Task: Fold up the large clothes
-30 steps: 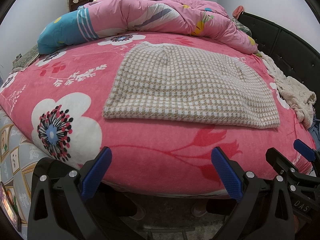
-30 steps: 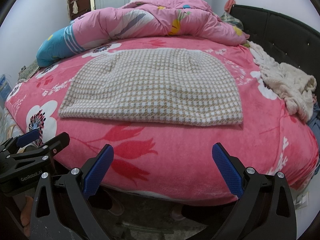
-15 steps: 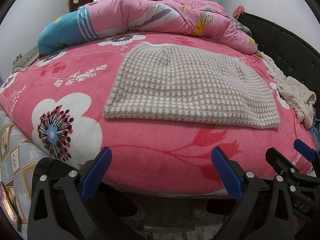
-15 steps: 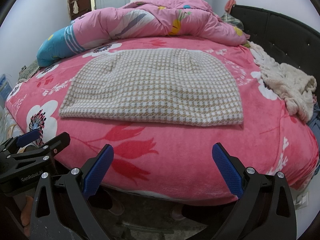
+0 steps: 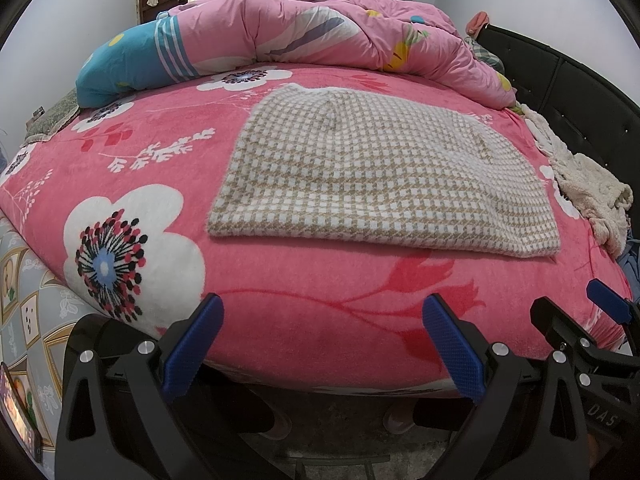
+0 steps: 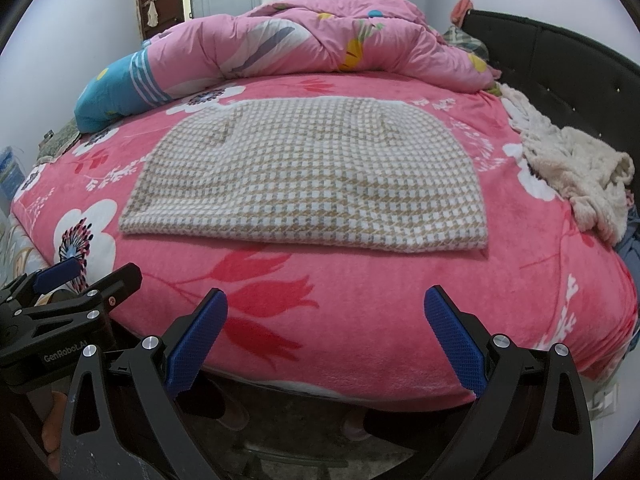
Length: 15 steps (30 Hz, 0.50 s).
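Note:
A beige and white checked garment (image 5: 376, 172) lies folded flat on the pink flowered bed (image 5: 280, 304); it also shows in the right wrist view (image 6: 312, 176). My left gripper (image 5: 320, 344) is open and empty, held off the bed's near edge, well short of the garment. My right gripper (image 6: 326, 340) is open and empty, also off the near edge. The right gripper shows at the lower right of the left wrist view (image 5: 576, 320). The left gripper shows at the lower left of the right wrist view (image 6: 84, 284).
A rolled pink and blue quilt (image 5: 280, 48) lies along the far side of the bed. A cream fleece garment (image 6: 568, 168) is bunched at the right edge, against the black headboard (image 6: 560, 72). A dark cabinet (image 6: 160, 4) stands at the back wall.

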Motion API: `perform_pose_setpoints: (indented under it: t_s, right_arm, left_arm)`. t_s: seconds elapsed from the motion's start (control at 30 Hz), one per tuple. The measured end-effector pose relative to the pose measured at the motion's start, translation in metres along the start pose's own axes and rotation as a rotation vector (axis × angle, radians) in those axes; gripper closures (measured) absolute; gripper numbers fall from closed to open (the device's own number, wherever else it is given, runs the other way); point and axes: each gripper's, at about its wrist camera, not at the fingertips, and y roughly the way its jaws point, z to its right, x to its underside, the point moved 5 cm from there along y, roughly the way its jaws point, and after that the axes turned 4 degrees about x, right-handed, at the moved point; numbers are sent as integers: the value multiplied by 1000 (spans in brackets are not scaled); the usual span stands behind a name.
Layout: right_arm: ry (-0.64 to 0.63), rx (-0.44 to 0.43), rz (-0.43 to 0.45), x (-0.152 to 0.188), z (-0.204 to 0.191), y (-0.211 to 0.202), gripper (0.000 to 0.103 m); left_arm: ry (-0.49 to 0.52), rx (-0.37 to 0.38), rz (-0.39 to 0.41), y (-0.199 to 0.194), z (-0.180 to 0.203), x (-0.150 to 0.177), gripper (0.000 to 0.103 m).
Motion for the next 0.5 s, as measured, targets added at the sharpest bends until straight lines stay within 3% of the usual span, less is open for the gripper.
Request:
perform_pose_setpoints:
  t_s: [0.5]
  right_arm:
    - [1,-1,0,1,0,1,8]
  left_arm:
    - [2,0,0,0,0,0,5]
